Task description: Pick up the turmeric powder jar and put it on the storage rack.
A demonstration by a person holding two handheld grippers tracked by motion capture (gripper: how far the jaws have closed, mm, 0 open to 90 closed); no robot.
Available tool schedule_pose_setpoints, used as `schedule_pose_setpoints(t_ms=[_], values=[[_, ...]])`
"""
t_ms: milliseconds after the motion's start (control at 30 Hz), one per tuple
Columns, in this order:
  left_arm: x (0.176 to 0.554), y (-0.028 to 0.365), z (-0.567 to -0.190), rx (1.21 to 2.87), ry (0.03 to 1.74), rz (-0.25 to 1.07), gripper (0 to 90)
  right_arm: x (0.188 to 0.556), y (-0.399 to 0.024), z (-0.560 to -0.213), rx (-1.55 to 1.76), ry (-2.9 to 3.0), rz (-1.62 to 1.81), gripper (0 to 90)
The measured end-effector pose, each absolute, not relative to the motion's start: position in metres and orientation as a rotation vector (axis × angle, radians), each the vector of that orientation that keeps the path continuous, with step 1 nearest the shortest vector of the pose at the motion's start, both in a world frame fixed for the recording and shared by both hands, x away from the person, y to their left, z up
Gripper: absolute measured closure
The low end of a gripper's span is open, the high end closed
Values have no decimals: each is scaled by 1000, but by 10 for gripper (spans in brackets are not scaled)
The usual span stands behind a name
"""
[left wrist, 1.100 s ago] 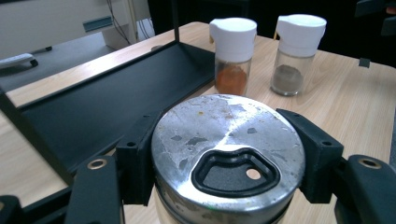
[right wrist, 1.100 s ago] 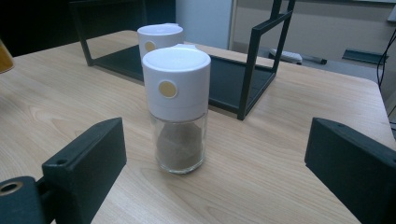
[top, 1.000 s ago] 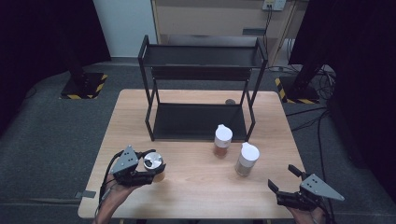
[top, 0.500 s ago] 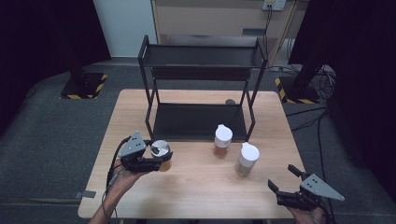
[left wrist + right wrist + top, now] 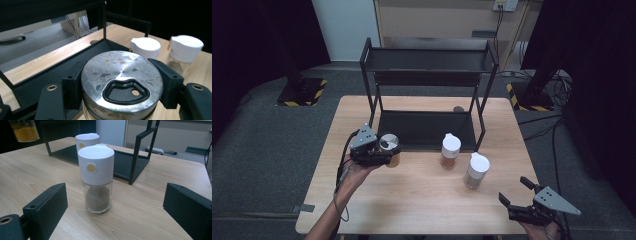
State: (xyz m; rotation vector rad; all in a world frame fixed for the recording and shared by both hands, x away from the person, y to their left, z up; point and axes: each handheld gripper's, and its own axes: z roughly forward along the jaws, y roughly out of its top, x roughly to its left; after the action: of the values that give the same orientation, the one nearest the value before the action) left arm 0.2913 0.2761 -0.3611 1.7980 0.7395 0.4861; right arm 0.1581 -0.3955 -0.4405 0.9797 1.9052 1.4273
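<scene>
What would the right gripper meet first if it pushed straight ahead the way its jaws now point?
Most likely the nearer white-capped spice jar, which stands centred between the open right gripper jaws; the second white-capped jar stands behind it.

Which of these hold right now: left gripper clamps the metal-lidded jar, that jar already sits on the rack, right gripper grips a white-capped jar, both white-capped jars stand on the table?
1. The left gripper clamps the metal-lidded jar. True.
2. That jar sits on the black rack. False: it is held in front of the rack.
3. The right gripper grips a white-capped jar. False: its jaws are open, with the nearer white-capped jar ahead.
4. That one and the farther white-capped jar stand on the table. True.
</scene>
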Motion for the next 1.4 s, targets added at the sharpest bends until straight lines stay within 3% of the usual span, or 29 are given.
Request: schedule_pose_setpoints(t_ms=[533, 1400], values=[[328, 249, -361, 1751, 837, 609, 339, 158, -396, -441, 977, 1909, 1434, 57], [373, 214, -402, 1696, 1023, 719, 339, 160, -399, -442, 983, 1907, 1453, 58]])
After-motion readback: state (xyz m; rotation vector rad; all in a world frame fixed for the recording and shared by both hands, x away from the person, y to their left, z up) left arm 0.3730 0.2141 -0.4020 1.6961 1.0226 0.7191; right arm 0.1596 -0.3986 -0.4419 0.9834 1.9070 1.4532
